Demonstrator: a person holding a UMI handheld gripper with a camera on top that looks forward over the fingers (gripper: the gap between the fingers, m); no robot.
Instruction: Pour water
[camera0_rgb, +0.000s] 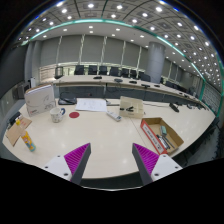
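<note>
Fingers (76, 158) spread apart, white cup (58, 114) well beyond them on table (105, 135).

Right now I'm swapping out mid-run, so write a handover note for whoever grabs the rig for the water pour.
Gripper: jaws open, empty, raised above the table.
Things: a white cup stands far ahead to the left of the fingers, near a white box. An open cardboard box lies ahead to the right. No water vessel can be told apart.
Done: nothing visible.
Left: find the vessel, grasp, pour.
</note>
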